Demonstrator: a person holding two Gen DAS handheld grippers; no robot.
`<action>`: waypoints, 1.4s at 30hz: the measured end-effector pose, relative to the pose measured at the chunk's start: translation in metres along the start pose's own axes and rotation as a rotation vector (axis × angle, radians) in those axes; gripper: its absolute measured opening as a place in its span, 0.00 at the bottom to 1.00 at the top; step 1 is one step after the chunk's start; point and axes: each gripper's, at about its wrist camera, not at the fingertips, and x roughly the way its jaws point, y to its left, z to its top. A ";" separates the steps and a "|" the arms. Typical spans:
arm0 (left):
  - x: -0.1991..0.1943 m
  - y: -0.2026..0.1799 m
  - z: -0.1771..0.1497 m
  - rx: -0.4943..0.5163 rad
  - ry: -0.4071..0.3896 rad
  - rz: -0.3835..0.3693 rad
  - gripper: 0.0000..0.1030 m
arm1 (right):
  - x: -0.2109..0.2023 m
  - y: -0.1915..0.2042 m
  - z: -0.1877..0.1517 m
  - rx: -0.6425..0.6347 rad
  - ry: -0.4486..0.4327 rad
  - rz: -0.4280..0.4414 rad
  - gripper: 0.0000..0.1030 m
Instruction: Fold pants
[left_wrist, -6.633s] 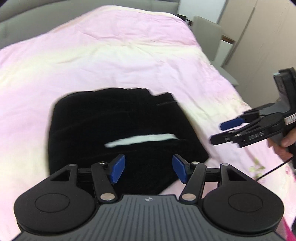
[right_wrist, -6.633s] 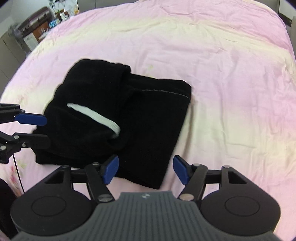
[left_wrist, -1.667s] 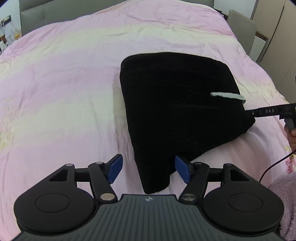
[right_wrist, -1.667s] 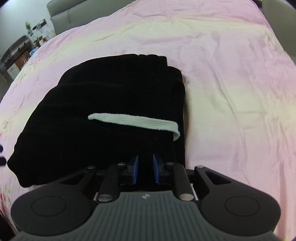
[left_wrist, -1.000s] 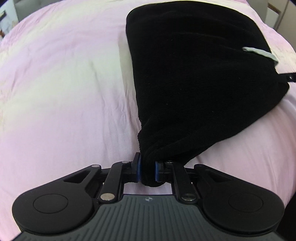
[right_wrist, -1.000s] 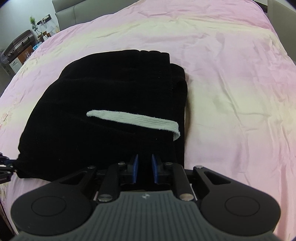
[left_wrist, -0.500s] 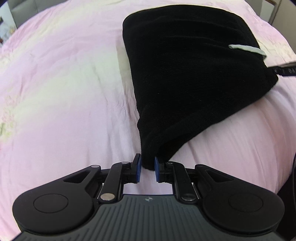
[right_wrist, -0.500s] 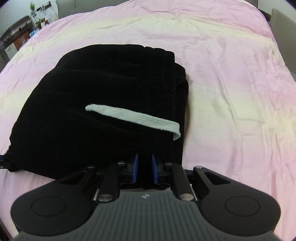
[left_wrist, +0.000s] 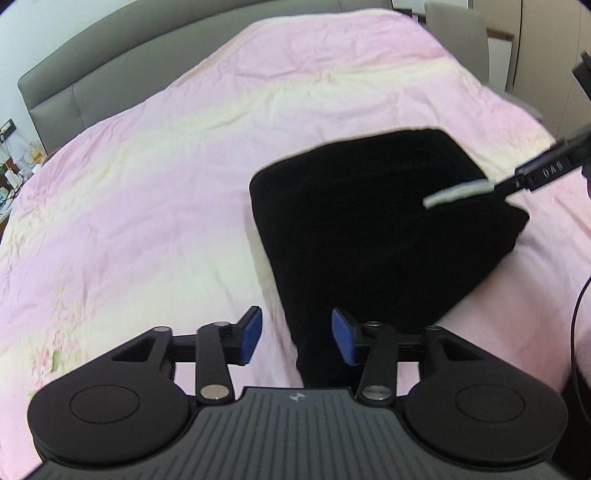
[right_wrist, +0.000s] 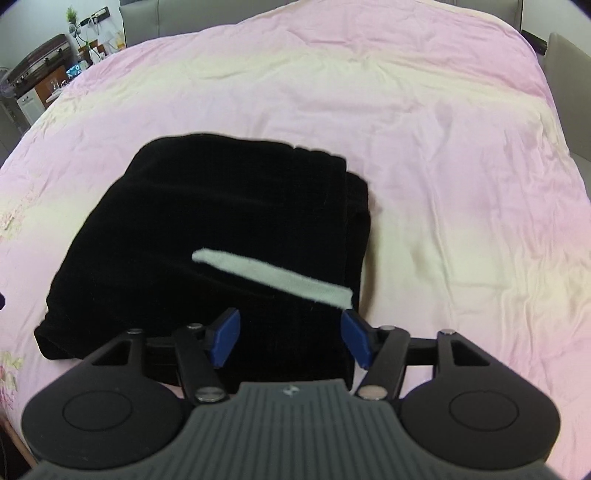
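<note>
Folded black pants (right_wrist: 221, 236) lie near our bed (right_wrist: 443, 129) edge; wide pink cover beyond. Left gripper (left_wrist: 295, 338) and right gripper (right_wrist: 290, 341) have just been opening, both empty.

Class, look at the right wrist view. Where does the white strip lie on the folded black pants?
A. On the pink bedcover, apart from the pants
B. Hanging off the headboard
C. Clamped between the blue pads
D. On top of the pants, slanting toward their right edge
D: the white strip lies on top of the black pants, slanting down to their right edge, beyond the open right hand-held gripper.
</note>
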 end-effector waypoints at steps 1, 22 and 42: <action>0.001 0.003 0.003 -0.026 -0.010 -0.013 0.62 | -0.001 -0.004 0.004 0.007 0.000 0.008 0.65; 0.177 0.095 -0.032 -0.851 0.074 -0.484 0.74 | 0.129 -0.102 -0.002 0.573 0.135 0.470 0.77; 0.108 0.101 -0.048 -0.932 -0.028 -0.482 0.32 | 0.018 0.018 0.058 0.289 0.038 0.274 0.43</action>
